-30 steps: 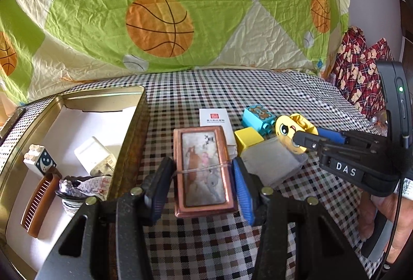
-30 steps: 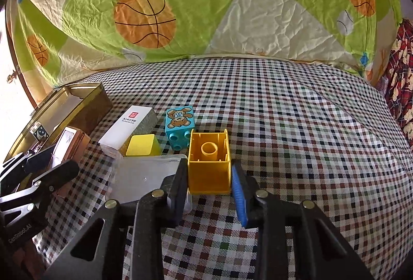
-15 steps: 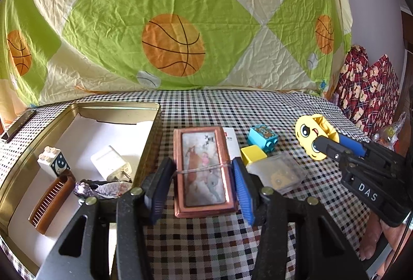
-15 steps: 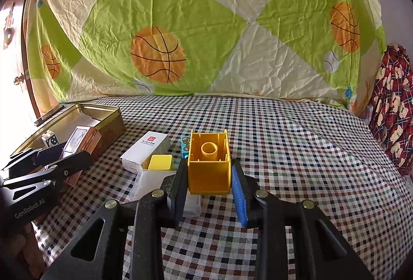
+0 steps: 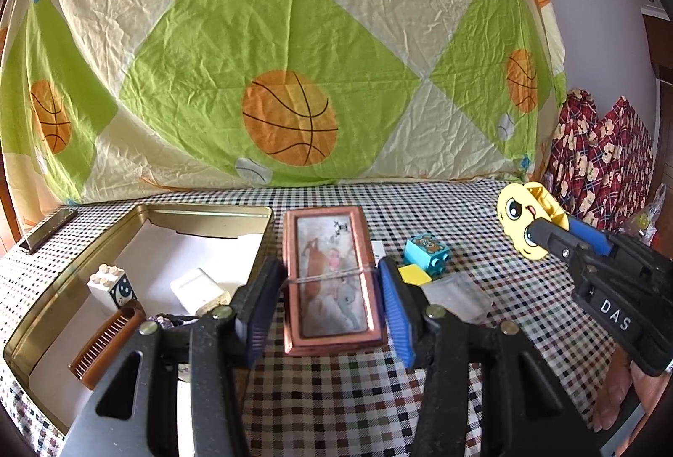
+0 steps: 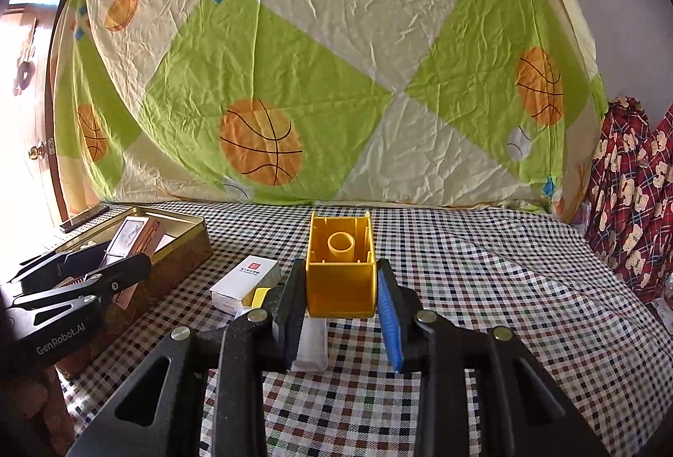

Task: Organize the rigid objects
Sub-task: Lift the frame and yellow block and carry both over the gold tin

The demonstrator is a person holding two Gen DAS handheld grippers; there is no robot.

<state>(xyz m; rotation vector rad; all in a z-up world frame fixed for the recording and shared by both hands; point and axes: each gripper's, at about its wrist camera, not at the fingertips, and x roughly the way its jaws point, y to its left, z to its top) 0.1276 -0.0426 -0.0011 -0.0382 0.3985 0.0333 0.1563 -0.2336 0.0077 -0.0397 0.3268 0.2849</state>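
Observation:
My left gripper (image 5: 330,295) is shut on a copper-framed picture box (image 5: 332,280) and holds it above the checkered table beside the gold tin (image 5: 202,211). My right gripper (image 6: 340,295) is shut on a yellow toy block (image 6: 340,272), hollow underside towards the camera, held above the table. From the left wrist view the block shows a cartoon face (image 5: 519,219) at the right. The tin holds a white toy block (image 5: 111,284), a brown comb (image 5: 107,343) and a white charger (image 5: 197,288).
On the cloth lie a blue toy block (image 5: 427,251), a small yellow block (image 5: 414,274), a clear plastic case (image 5: 456,295) and a white carton (image 6: 246,276). A basketball-print sheet hangs behind. Red patterned fabric (image 6: 631,196) sits at the right. A metal strip (image 5: 48,229) lies far left.
Both grippers have risen and tilted up with their objects; the table items now sit lower and farther. The right gripper's yellow block has lifted off the table.

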